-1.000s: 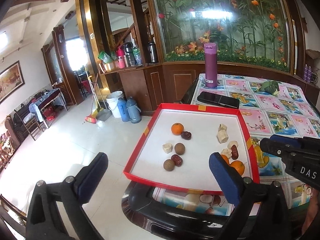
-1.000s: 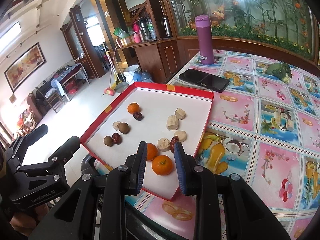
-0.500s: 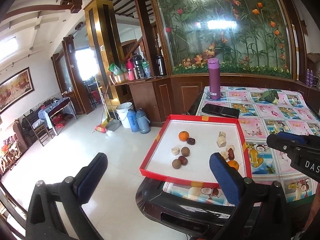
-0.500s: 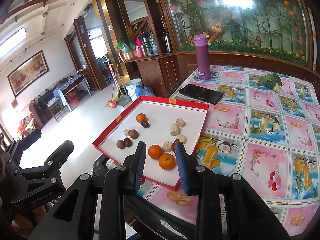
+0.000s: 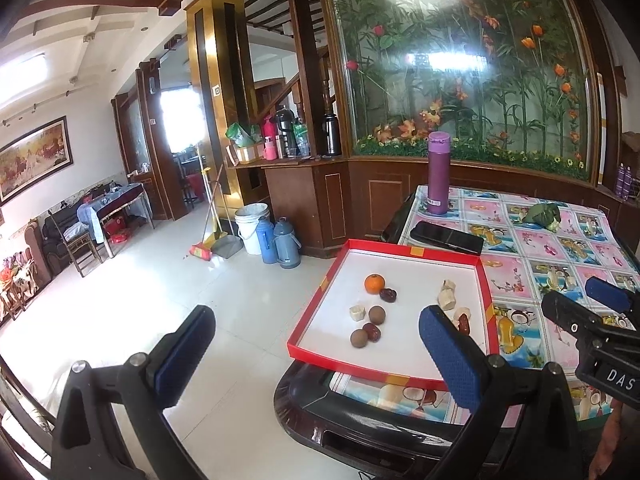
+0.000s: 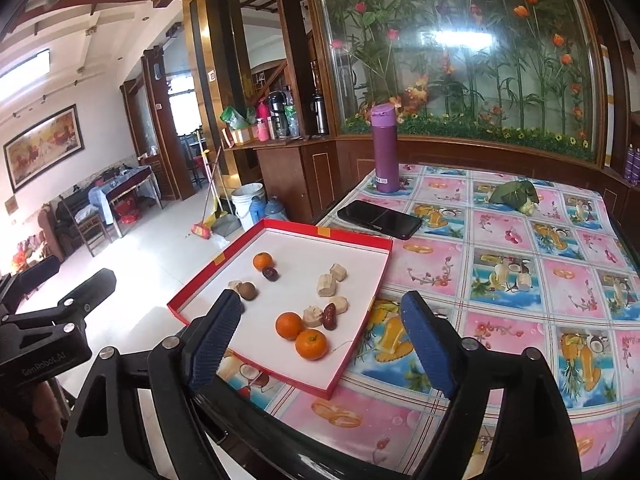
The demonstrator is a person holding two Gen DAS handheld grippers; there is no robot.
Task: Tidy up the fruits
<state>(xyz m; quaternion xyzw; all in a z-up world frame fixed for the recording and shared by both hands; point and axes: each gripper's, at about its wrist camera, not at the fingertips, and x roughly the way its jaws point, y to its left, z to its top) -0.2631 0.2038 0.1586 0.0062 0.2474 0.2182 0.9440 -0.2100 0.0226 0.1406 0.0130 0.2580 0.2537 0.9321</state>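
A red-rimmed white tray (image 6: 280, 225) lies at the near left corner of the table. It holds three oranges, two together near the front (image 6: 311, 344) and one at the back (image 6: 262, 260). Red dates (image 6: 330, 316), banana pieces (image 6: 326, 284) and brown longans (image 5: 377, 315) are scattered around them. My right gripper (image 6: 320, 300) hangs back over the table's near edge. Its jaws are opening wide and nothing is between the pads. My left gripper (image 5: 316, 314) stands open and holds nothing, off the tray's left side over the floor.
A purple flask (image 6: 384, 148), a black phone (image 6: 380, 218) and a green leafy bundle (image 6: 514, 196) sit beyond the tray on the patterned tablecloth (image 6: 520, 280). The table's dark rim (image 5: 360, 416) runs just under the tray. To the left there is tiled floor.
My right gripper's jaws went from nearly shut to wide apart. Both grippers drew back and up from the tray, which now looks smaller and farther.
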